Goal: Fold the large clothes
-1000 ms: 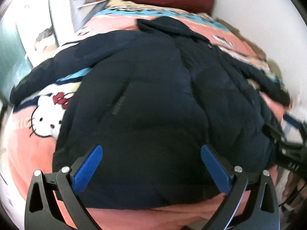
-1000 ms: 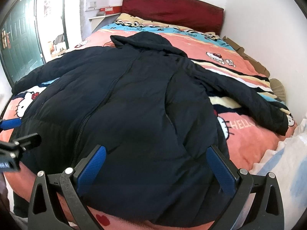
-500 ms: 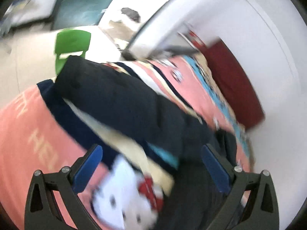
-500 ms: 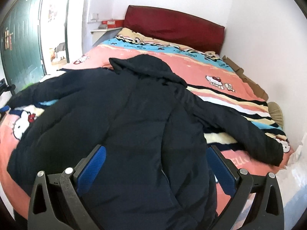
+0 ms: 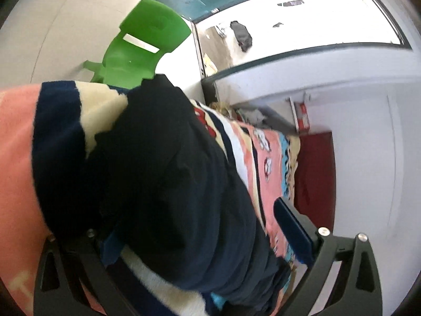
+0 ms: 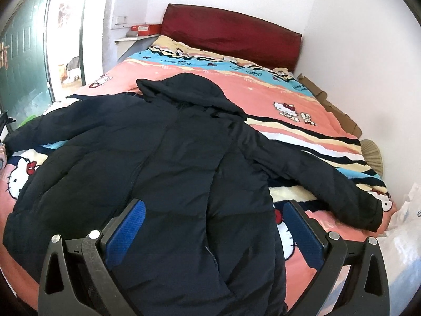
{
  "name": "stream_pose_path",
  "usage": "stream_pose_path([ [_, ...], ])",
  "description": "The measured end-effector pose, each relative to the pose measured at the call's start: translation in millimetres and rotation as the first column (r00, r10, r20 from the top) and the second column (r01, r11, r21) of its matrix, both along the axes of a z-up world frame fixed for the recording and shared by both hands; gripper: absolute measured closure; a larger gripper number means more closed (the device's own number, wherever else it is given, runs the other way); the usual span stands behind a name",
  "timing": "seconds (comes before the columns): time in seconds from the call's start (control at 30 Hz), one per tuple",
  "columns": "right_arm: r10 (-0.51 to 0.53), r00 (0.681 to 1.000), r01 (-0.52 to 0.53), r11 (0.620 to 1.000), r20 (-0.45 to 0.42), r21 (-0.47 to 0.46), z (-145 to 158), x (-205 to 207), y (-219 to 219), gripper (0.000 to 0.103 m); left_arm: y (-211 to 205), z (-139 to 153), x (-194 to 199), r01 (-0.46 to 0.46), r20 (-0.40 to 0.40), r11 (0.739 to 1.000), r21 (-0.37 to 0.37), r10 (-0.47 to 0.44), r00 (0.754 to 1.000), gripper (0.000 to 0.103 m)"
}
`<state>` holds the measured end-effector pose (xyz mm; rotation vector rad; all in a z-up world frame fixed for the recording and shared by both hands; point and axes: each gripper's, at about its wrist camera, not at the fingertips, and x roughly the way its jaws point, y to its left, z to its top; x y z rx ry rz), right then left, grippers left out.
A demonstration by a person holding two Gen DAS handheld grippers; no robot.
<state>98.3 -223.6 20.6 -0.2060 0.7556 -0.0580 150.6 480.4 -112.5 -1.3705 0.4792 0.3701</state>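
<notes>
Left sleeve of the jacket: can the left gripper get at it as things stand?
Probably yes. In the left wrist view the left gripper is open and the dark sleeve already runs between its fingers, lying on the blanket with nothing over it. The green chair stands beyond, clear of the way.

A puffy dark navy hooded jacket (image 6: 147, 173) covers the near half of the cartoon-print pink blanket (image 6: 263, 97); the far half lies bare. A bright green plastic chair (image 5: 136, 50) crowds the bedside.
</notes>
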Motion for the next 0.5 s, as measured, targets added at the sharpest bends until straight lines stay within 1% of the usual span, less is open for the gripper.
stream_pose_path([
  [0.07,0.002,1.0,-0.002,1.0,0.002,0.0,0,0,0,0.001,1,0,1,-0.025,0.004,1.0,-0.011,0.025,1.0,0.01],
  [0.1,0.003,1.0,-0.003,1.0,0.004,-0.001,0,-1,-1,0.001,3,0,2,-0.034,0.01,0.999,-0.017,0.034,0.999,0.021],
  [0.13,0.003,1.0,-0.003,1.0,0.007,-0.001,1,-1,-2,0.001,4,-2,1,-0.038,0.013,0.999,-0.023,0.038,0.999,0.028],
  [0.2,-0.001,1.0,0.0,1.0,0.009,0.001,1,-2,-4,0.001,8,-10,1,-0.04,0.016,0.998,-0.054,0.041,0.999,0.062],
  [0.23,-0.003,1.0,0.003,1.0,0.01,0.004,1,-2,-5,0.001,9,-15,0,-0.042,0.023,0.996,-0.075,0.044,0.999,0.069],
  [0.3,-0.006,1.0,0.006,1.0,0.012,0.007,2,-3,-8,0.001,11,-19,-3,-0.045,0.031,0.995,-0.09,0.048,0.998,0.075],
  [0.33,-0.008,1.0,0.008,1.0,0.015,0.009,2,-4,-9,0.001,11,-19,-4,-0.041,0.031,0.996,-0.084,0.044,0.999,0.077],
  [0.4,-0.013,1.0,0.013,1.0,0.018,0.011,2,-6,-11,0.001,10,-15,-3,-0.026,0.034,0.998,-0.065,0.028,0.999,0.084],
  [0.5,-0.015,1.0,0.015,1.0,0.021,0.015,3,-7,-14,0.001,6,0,1,0.006,0.041,1.0,-0.011,-0.005,0.999,0.09],
])
